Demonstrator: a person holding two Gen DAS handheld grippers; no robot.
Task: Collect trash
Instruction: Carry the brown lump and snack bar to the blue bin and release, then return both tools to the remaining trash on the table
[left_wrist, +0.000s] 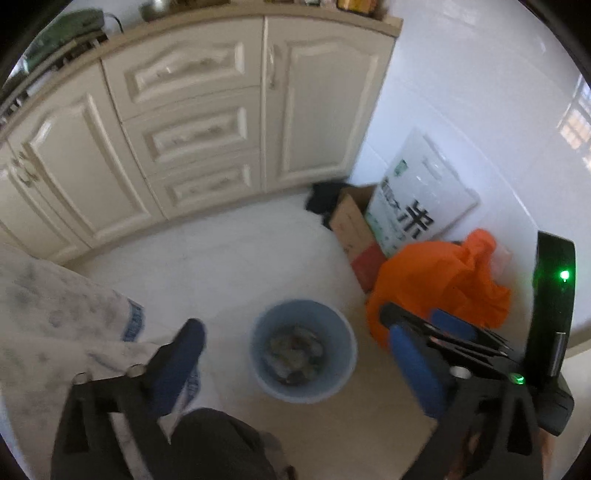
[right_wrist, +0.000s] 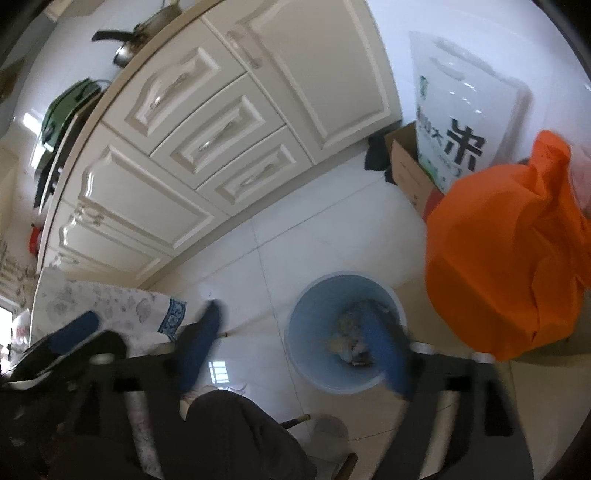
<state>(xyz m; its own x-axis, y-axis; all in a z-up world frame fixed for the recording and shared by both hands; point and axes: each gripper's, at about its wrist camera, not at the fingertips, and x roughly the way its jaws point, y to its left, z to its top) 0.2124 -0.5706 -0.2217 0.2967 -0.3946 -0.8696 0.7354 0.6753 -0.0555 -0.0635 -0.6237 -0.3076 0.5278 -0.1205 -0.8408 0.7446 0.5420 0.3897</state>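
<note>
A pale blue bin (left_wrist: 343, 332) stands on the white tiled floor, with crumpled trash (left_wrist: 295, 354) lying in its bottom. My left gripper (left_wrist: 293, 325) hovers above the bin, open, with nothing between its blue-padded fingers. To its right shows my right gripper's black housing (left_wrist: 552, 295) with a green light. In the right wrist view the same bin (right_wrist: 306, 332) sits below my right gripper (right_wrist: 290, 308), which is open and empty too; its right finger overlaps the trash (right_wrist: 345, 343) in the picture. The left gripper's blue pad (right_wrist: 77, 328) shows at the far left.
Cream cabinets (left_wrist: 192, 140) run behind the bin. Right of it lie an orange bag (left_wrist: 436, 280), a cardboard box (left_wrist: 351, 225) and a white sack (left_wrist: 424, 192) against the wall. A patterned cloth (left_wrist: 55, 302) hangs at the left. A person's dark trouser leg (left_wrist: 214, 443) is below.
</note>
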